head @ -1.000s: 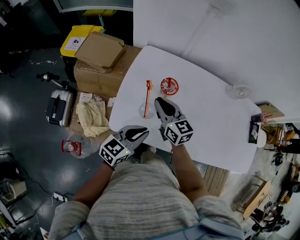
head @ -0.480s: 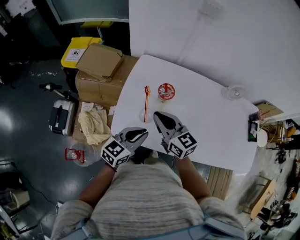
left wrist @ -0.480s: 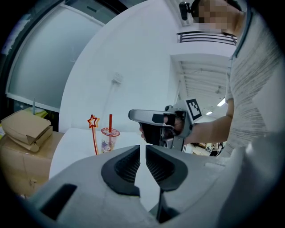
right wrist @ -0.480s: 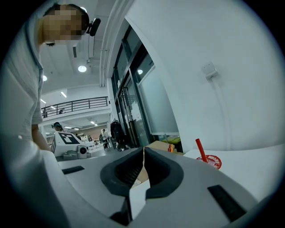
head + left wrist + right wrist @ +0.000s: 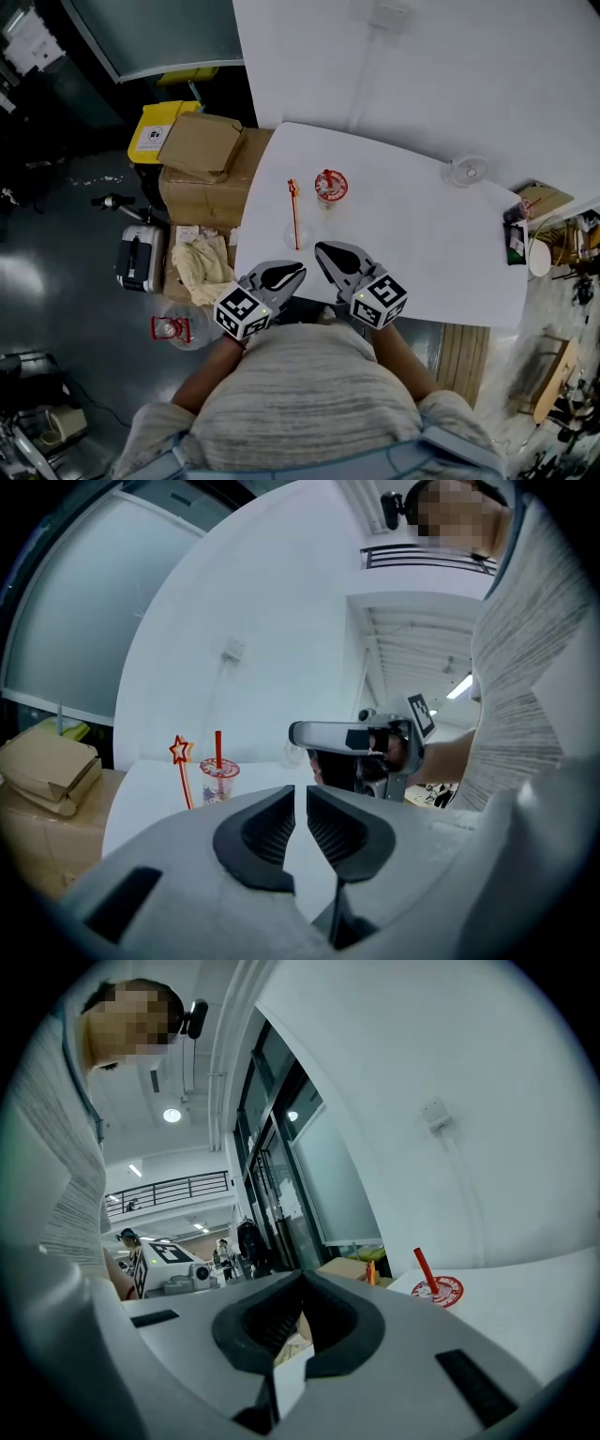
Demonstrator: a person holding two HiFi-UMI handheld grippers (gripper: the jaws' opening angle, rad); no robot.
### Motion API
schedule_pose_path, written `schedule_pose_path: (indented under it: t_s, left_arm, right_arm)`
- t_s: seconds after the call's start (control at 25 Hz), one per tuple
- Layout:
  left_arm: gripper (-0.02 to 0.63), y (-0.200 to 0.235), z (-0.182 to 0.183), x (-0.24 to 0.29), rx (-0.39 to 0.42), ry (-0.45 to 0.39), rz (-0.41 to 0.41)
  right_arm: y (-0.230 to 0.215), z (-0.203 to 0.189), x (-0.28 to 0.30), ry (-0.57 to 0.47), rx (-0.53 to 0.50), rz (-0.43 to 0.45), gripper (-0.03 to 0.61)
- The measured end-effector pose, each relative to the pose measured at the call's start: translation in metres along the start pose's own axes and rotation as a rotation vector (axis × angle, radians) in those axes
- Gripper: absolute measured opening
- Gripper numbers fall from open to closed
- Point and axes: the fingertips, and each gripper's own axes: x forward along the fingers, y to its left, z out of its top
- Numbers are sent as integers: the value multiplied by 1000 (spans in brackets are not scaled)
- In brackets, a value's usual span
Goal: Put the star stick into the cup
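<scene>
The star stick (image 5: 294, 212), orange-red with a star on top, stands leaning with its lower end in a faint clear cup (image 5: 296, 236) near the table's left front. In the left gripper view the star stick (image 5: 180, 771) stands upright. Beside it is a cup with a red printed lid (image 5: 330, 186) and a red straw. My left gripper (image 5: 291, 269) hangs off the table's front edge, jaws closed and empty. My right gripper (image 5: 324, 249) sits just right of the clear cup, apart from it, shut on nothing. The lidded cup (image 5: 437, 1291) shows in the right gripper view.
The white table (image 5: 412, 234) carries a clear round object (image 5: 466, 171) at its far right and small items (image 5: 518, 239) at the right edge. Left of the table are cardboard boxes (image 5: 202, 155), a yellow bin (image 5: 155, 131), a cloth (image 5: 206, 264) and a case (image 5: 137, 258) on the floor.
Both grippers have drawn back toward the person; the right one has left the stick and cup. The stick stays in the clear cup.
</scene>
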Motion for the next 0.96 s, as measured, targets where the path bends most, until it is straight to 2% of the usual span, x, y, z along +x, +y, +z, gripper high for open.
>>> schedule_pose_path:
  t_s: [0.36, 0.96]
  left_arm:
    - [49, -9, 25, -11, 42, -34, -12]
    - [49, -9, 20, -37, 44, -24, 21]
  right_arm:
    - [15, 8, -4, -18, -36, 7, 8]
    - [7, 5, -1, -39, -2, -49, 8]
